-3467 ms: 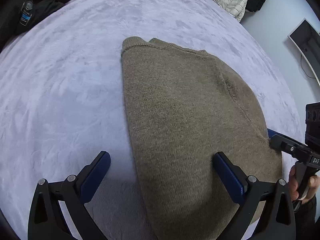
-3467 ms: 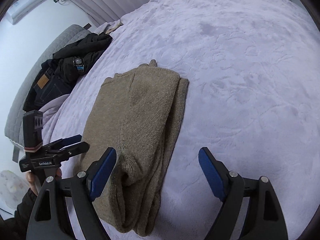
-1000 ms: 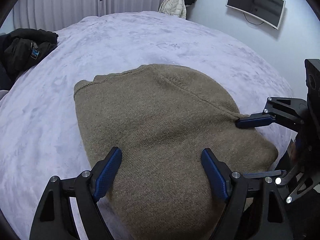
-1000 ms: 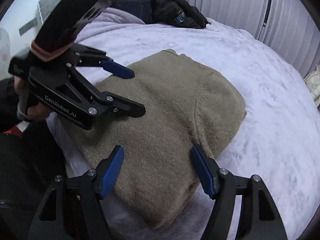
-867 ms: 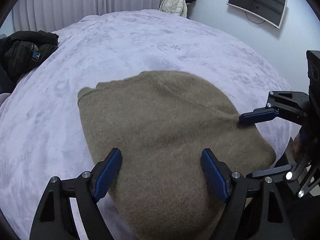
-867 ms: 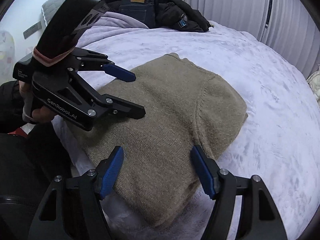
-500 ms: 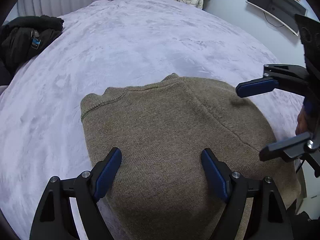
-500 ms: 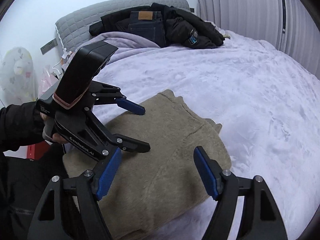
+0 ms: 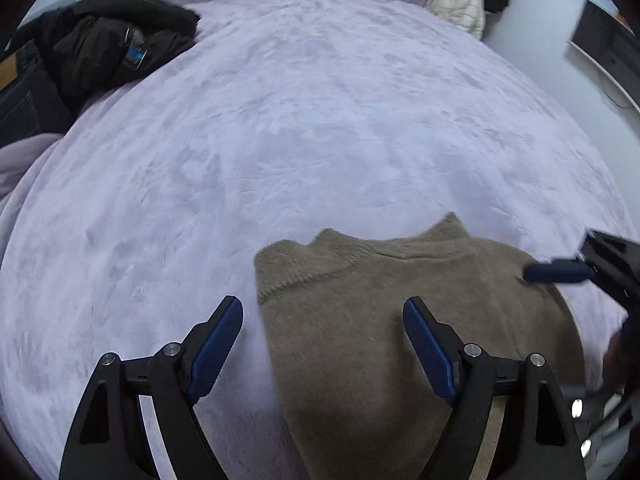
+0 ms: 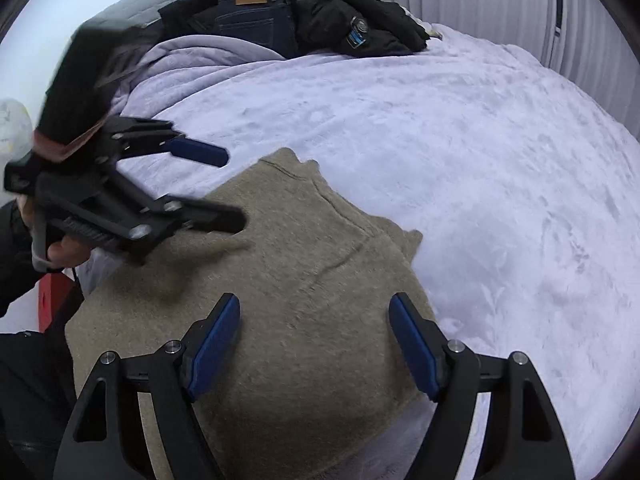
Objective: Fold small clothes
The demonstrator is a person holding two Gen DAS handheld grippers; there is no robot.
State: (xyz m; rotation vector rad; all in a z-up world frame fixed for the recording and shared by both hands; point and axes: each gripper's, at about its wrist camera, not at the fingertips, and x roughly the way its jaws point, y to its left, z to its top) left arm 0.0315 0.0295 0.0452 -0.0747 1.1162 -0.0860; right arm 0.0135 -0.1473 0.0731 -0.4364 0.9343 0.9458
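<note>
A folded olive-brown knit sweater (image 9: 400, 320) lies on the lilac plush blanket (image 9: 320, 120) near the bed's near edge; it also shows in the right wrist view (image 10: 304, 280). My left gripper (image 9: 324, 340) is open and empty, hovering over the sweater's left edge; it shows blurred in the right wrist view (image 10: 224, 188). My right gripper (image 10: 316, 340) is open and empty above the sweater's near part. One of its blue fingers (image 9: 556, 272) shows at the right of the left wrist view.
A heap of black jackets and jeans (image 9: 92, 52) lies at the bed's head, also in the right wrist view (image 10: 300, 12). A white puffer jacket (image 9: 456, 4) hangs by the curtains. A monitor (image 9: 604, 44) is on the wall.
Both grippers have lifted and drawn back from the sweater, both open and empty. The sweater now lies lower in both views, folded shorter than 3.5 s ago.
</note>
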